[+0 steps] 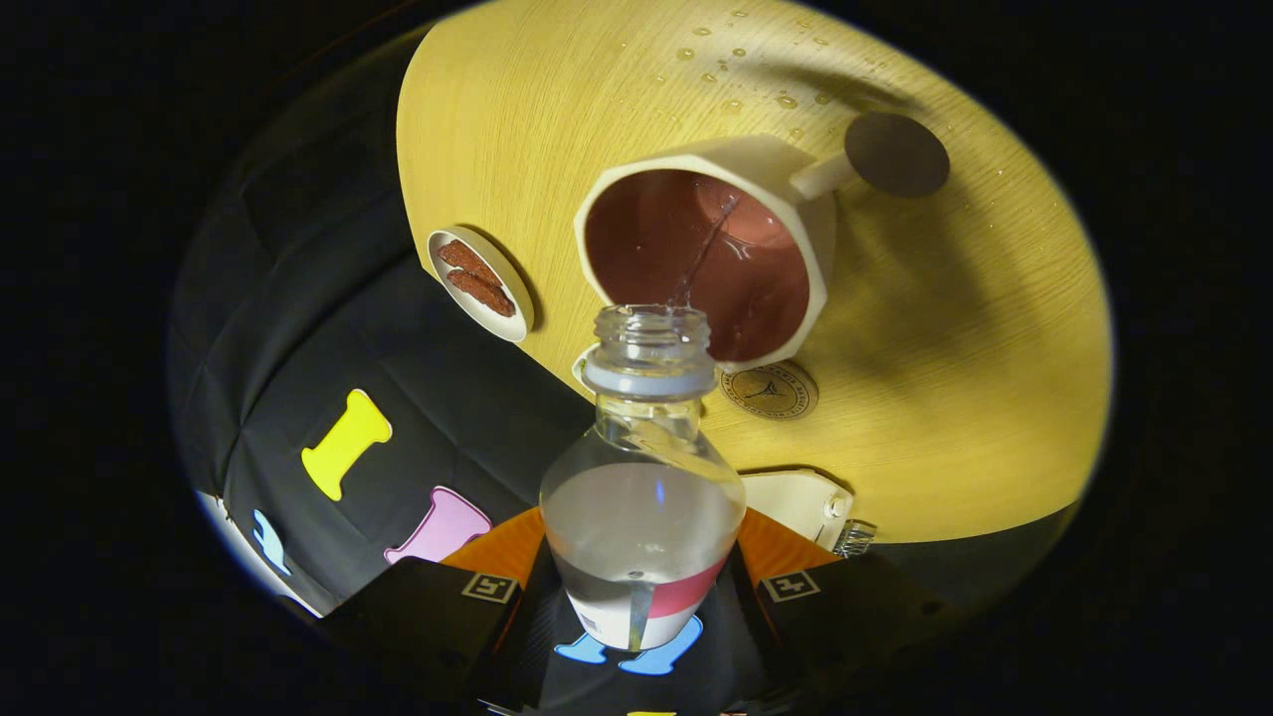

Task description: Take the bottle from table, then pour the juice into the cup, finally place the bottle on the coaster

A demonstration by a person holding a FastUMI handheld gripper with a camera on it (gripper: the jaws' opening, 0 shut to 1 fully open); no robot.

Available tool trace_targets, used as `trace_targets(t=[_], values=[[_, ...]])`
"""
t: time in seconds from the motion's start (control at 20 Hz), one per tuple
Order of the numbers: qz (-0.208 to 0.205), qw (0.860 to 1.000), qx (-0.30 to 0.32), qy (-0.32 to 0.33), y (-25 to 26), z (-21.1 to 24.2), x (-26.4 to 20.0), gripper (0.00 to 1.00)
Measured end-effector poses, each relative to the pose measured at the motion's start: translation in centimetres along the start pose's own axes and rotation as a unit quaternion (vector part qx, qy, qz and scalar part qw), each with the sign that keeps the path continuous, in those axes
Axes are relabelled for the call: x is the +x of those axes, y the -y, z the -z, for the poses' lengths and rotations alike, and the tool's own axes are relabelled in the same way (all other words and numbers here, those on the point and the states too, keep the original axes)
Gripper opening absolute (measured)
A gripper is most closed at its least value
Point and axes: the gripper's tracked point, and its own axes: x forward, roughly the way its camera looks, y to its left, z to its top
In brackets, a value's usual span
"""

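My gripper (636,597) is shut on a clear plastic bottle (641,477), both fingers pressing its labelled body. The bottle is tipped forward, uncapped, its mouth (651,323) just over the near rim of a cream cup (711,249) with a dark reddish inside. A thin stream of clear liquid runs from the mouth into the cup, and liquid pools at the cup's bottom. The bottle holds liquid in its lower part. The cup's handle points toward a dark round coaster (897,152) on the yellow wooden table (975,348) just beyond it.
A small white dish (480,283) with two brown pieces sits near the table edge, beside the cup. A round printed disc (769,390) lies by the cup's base. Water droplets (736,75) dot the table beyond the cup. A white object (796,502) sits by my right finger.
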Motion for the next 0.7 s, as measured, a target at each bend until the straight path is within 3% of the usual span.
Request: trace_targets(t=[0.7], values=[[0.001, 0.999, 0.042, -0.018, -0.36, 0.5, -0.21, 0.74]])
